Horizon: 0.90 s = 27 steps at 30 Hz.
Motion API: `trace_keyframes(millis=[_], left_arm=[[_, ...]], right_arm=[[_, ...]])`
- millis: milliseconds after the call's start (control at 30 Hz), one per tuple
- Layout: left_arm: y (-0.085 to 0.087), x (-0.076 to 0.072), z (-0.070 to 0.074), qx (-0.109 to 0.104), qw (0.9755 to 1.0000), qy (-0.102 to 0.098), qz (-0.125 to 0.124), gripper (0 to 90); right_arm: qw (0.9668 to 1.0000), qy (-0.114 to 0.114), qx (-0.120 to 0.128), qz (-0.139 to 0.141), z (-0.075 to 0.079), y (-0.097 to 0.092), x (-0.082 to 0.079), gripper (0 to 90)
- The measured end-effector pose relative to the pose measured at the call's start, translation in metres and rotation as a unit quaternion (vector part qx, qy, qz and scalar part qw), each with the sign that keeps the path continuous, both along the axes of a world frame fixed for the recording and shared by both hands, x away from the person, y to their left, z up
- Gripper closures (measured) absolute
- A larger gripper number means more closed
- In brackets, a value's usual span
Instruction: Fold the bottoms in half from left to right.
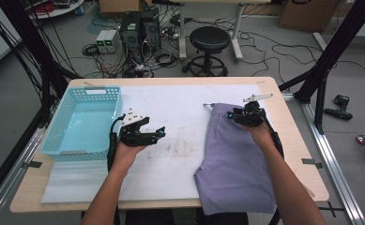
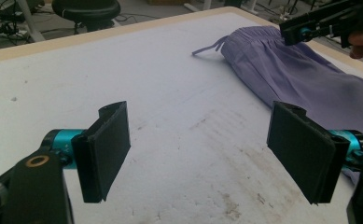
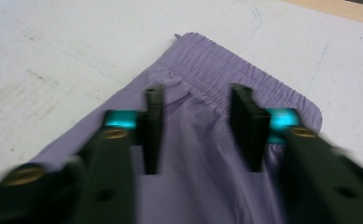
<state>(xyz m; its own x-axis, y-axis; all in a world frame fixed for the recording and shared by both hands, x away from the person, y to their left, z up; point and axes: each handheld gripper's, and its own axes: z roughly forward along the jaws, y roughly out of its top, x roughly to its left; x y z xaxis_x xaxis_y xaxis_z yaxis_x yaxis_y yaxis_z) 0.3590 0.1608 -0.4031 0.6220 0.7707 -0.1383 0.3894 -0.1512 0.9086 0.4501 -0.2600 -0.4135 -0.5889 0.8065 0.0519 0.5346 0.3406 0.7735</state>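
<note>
A pair of folded lilac fabric shorts with a gathered elastic waistband [image 1: 236, 154] lies flat on the right half of the wooden counter [image 1: 295, 140], on the white, scuffed foam sheet [image 1: 180, 108] that covers most of the counter; the waistband points toward the far edge and the leg end reaches the near edge. A thin lilac drawstring [image 2: 206, 48] trails from the waistband onto the foam toward the middle of the counter. The right hand-held gripper [image 1: 230, 116] hangs over the waistband end of the shorts, its black jaws partly apart, with the cloth beneath them and nothing pinched between the pads; in the right gripper view [image 3: 198, 130] the gathered band lies just beyond the jaw tips, and whether the tips touch the fabric cannot be told because the picture is blurred. The left hand-held gripper [image 1: 161, 133] hovers over bare foam near the middle of the counter, well apart from the shorts and just beside a pale turquoise plastic lattice basket [image 1: 63, 124] that stands at the counter's left edge. In the left gripper view its jaws [image 2: 198, 156] stand wide with nothing between them, pointing across the foam toward the shorts, and the right hand-held gripper shows at the top right corner above the cloth.
</note>
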Motion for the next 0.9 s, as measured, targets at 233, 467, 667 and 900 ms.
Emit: trace_keyframes(millis=[233, 467, 667, 900], left_arm=[[-0.003, 0.004, -0.004, -0.001, 1.0000, 0.006, -0.002, 21.4], [-0.006, 0.007, -0.007, 0.006, 0.9999, 0.011, -0.005, 21.3], [-0.005, 0.006, -0.006, 0.003, 0.9999, 0.010, -0.003, 21.4], [-0.004, 0.007, -0.006, 0.000, 1.0000, 0.008, -0.004, 21.4]], right_arm=[[0.9985, 0.041, -0.028, -0.024, -0.015, 0.007, 0.025, 71.7], [0.9962, 0.043, -0.063, -0.042, -0.021, 0.022, 0.051, 66.7], [0.9943, 0.018, -0.091, -0.052, -0.025, 0.028, 0.053, 59.2], [0.9997, 0.014, -0.008, -0.019, 0.000, 0.025, 0.026, 62.4]])
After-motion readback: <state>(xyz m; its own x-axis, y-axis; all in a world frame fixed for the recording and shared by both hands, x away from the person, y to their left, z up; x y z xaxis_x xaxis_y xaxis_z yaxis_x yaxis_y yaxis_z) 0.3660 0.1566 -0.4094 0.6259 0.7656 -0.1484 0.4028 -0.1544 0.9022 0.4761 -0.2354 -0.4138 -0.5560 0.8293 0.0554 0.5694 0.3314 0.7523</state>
